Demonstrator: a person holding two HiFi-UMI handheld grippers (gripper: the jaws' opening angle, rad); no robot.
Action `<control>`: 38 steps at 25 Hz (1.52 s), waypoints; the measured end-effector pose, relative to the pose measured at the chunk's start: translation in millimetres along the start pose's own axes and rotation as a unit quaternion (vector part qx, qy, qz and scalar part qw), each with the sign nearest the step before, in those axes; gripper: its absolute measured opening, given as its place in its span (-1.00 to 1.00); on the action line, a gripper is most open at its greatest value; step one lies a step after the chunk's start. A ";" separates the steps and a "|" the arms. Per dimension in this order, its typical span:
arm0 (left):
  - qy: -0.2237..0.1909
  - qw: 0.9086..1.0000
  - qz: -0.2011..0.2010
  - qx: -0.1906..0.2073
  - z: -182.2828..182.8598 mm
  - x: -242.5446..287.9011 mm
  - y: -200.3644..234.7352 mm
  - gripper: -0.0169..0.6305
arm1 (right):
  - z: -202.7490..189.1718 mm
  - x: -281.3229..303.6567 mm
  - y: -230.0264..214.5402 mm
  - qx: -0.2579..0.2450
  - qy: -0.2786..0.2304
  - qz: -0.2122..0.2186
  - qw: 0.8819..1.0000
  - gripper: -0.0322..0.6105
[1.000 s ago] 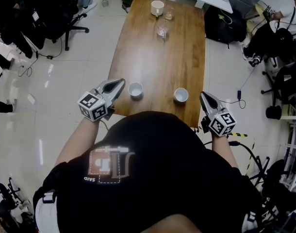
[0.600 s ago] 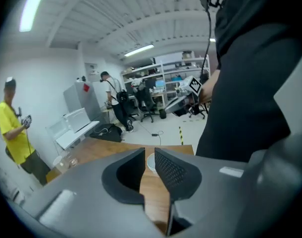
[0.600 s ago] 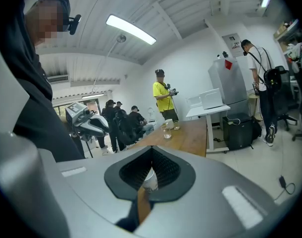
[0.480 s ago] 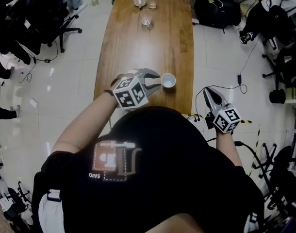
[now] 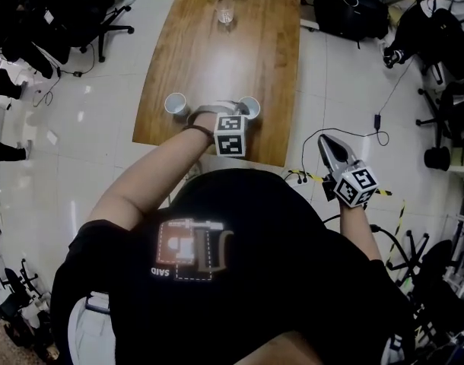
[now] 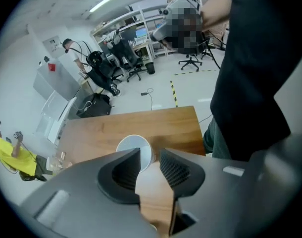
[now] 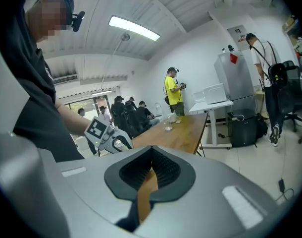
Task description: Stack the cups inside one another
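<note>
One white cup (image 6: 132, 144) is half hidden behind the left gripper (image 6: 150, 158), whose jaws are opening, so whether its rim stands between them is unclear.

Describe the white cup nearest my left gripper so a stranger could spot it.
On the long wooden table, two white cups stand apart near the person's edge. It is the right-hand cup; unlike the other cup, it has the left gripper at it, jaws opening by its rim, nothing gripped.
</note>
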State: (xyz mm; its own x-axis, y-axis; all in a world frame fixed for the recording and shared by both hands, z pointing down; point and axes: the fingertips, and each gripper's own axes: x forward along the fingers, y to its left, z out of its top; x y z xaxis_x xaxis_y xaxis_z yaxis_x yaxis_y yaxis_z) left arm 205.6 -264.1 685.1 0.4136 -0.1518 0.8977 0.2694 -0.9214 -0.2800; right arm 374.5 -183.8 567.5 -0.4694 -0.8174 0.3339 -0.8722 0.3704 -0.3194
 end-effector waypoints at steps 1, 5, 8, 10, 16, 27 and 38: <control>0.013 1.000 0.001 -0.004 -3.1 6.1 0.3 -0.64 | -2.3 -2.0 -0.8 0.000 0.001 0.001 1.000 -0.86; 0.052 0.999 -0.005 -0.005 -11.2 27.9 -4.3 -0.65 | -9.5 -11.5 -2.2 0.000 0.004 -0.001 1.000 -0.86; 0.062 0.998 -0.015 0.002 -14.1 38.0 -8.9 -0.78 | -11.9 -17.0 -3.2 0.002 0.008 -0.006 1.000 -0.86; 0.056 0.998 -0.021 0.001 -12.4 38.4 -10.0 -0.89 | -12.9 -17.9 -4.1 0.003 0.008 -0.011 1.000 -0.86; -0.017 0.999 -0.009 -0.038 5.7 -10.4 0.9 -0.89 | -8.3 -3.3 8.5 0.001 0.008 -0.015 1.000 -0.86; -0.024 0.995 0.034 -0.091 -148.9 -157.0 39.2 -0.89 | 21.1 79.1 90.3 -0.016 -0.015 -0.030 0.999 -0.86; 0.003 1.000 -0.020 -0.007 -219.7 -112.7 23.6 -0.88 | 12.7 111.6 168.4 -0.018 0.017 -0.074 0.997 -0.86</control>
State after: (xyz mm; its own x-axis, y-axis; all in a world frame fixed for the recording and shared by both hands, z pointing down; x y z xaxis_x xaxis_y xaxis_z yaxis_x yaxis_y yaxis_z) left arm -25.7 -347.3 652.1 0.3981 -0.1165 0.9099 0.2742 -0.9314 -0.2392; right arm 177.0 -218.4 539.7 -0.3388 -0.8496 0.4043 -0.9364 0.2627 -0.2327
